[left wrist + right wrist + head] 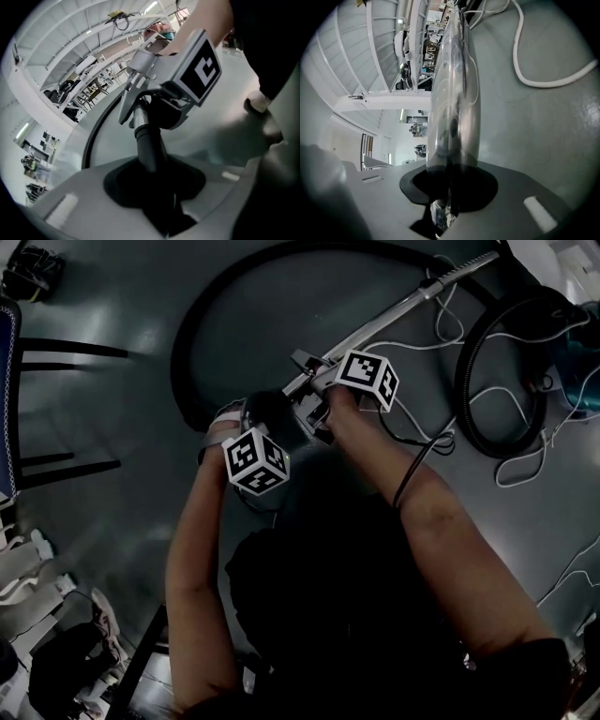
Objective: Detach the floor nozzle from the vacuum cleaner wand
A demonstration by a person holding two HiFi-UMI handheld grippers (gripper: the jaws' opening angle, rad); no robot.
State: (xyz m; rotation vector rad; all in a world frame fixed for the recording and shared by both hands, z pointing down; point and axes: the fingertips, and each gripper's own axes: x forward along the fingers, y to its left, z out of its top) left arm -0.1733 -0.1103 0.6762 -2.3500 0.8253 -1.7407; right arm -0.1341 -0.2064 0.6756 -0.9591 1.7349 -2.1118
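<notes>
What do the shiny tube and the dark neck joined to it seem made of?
The wand looks like polished metal, perhaps chromed steel: it mirrors the room. The dark neck looks like matte black plastic: dull sheen, a moulded collar ring; hard rubber cannot be ruled out.

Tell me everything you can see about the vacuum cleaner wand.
The wand is a slim, shiny metal tube, mirror-like up close. In the head view it runs on a slant from the upper right down toward the person. The right gripper has its jaws shut around its lower part. Just below that grip, a dark plastic neck carries on from the tube, and the left gripper is clamped on that. A white cable curves close by; whether they touch is unclear.
</notes>
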